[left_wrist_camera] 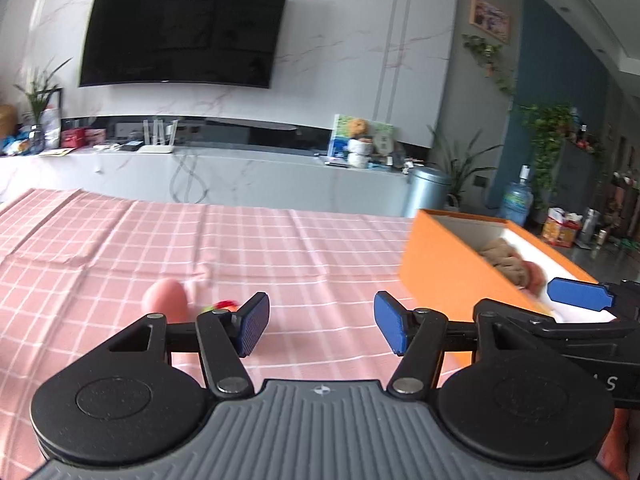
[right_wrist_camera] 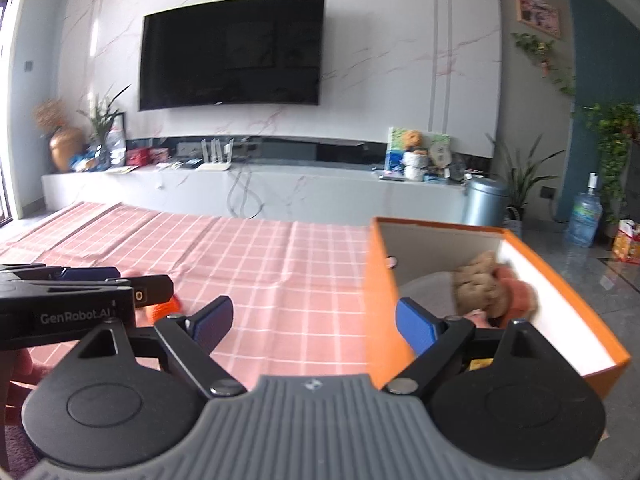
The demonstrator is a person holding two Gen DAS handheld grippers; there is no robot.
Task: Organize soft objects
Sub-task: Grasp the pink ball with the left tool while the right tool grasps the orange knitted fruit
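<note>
Both of your grippers hover spread and empty over the pink checked tablecloth (left_wrist_camera: pixel 280 248).

Your left gripper (left_wrist_camera: pixel 320 326) has its blue pads wide apart with nothing between them; just beyond its left finger a pink soft toy (left_wrist_camera: pixel 166 300) lies on the cloth, with a small red and green item (left_wrist_camera: pixel 224 305) beside it, too blurred to name. Your right gripper (right_wrist_camera: pixel 314 326) is likewise spread, holding nothing, its right finger over the near wall of the orange box (right_wrist_camera: pixel 380 300). That box sits at the table's right edge, and inside it lie a brown plush toy (right_wrist_camera: pixel 480 284) and an orange-pink one (right_wrist_camera: pixel 520 296), touching each other.
</note>
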